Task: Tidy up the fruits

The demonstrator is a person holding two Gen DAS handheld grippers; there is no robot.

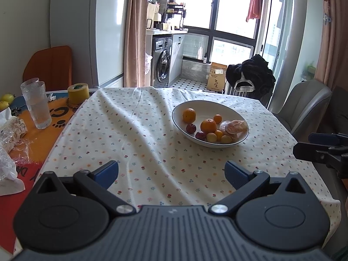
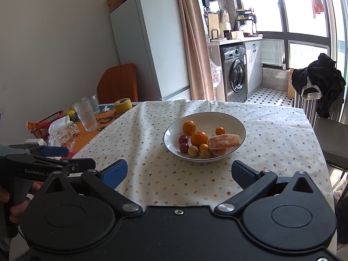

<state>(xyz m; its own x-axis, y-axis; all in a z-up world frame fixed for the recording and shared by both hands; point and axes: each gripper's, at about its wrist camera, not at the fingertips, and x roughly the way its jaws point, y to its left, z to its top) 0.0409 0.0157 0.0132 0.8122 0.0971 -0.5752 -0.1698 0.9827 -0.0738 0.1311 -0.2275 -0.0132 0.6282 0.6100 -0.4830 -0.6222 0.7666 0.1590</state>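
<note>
A white bowl stands on the flowered tablecloth and holds the fruit: two oranges, small red fruits, small yellow fruits, and peeled citrus in clear wrap. My left gripper hangs open over the near cloth, short of the bowl, with nothing between its fingers. My right gripper is open too, just in front of the bowl, and holds nothing.
At the table's left stand stacked glasses, a yellow tape roll, a red basket, wrapped snacks and two green-yellow fruits. A grey chair stands at the right edge.
</note>
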